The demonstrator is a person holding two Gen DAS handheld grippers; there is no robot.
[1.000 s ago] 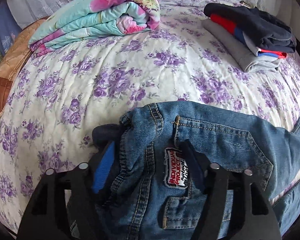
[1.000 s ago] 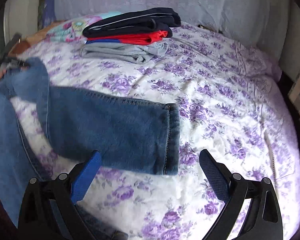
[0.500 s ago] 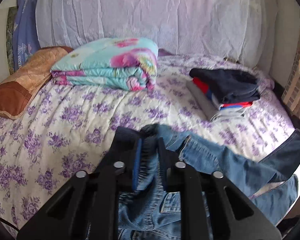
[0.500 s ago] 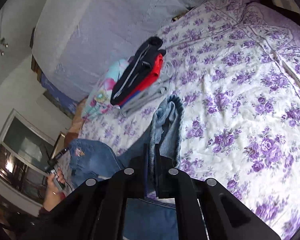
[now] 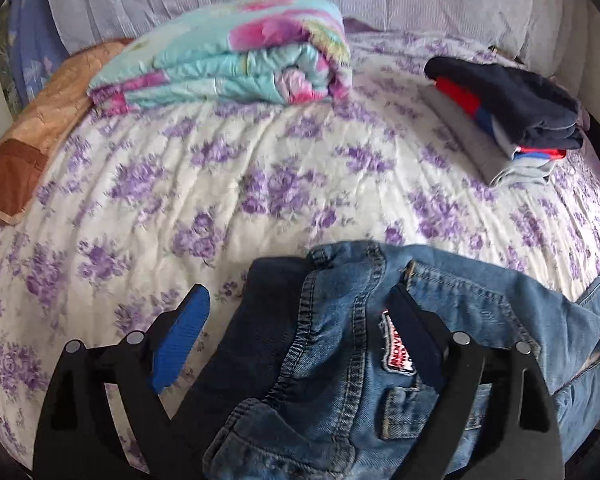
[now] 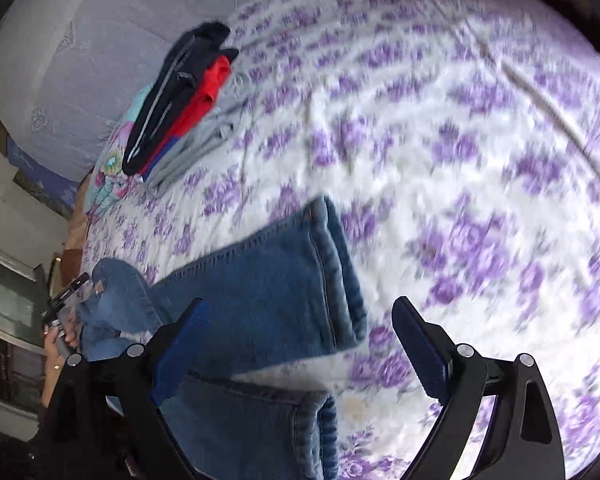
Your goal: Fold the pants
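Blue jeans lie on the purple-flowered bedspread. In the left wrist view their waistband end (image 5: pixel 340 344), with a red-and-white patch, lies crumpled between the jaws of my left gripper (image 5: pixel 300 316), which is open and over the waist. In the right wrist view the two leg hems (image 6: pixel 292 280) lie flat, one over the bed and one lower near the bed's edge. My right gripper (image 6: pixel 300 328) is open just above the upper hem and holds nothing.
A folded turquoise floral quilt (image 5: pixel 228 60) and a tan pillow (image 5: pixel 32 140) lie at the back left. A stack of folded clothes (image 5: pixel 508 108), also in the right wrist view (image 6: pixel 180 92), sits at the back right. White bedding stands behind.
Half a second ago both grippers were shut on the jeans and lifted. Now both are open, and the waist and leg hems lie dropped on the bed.
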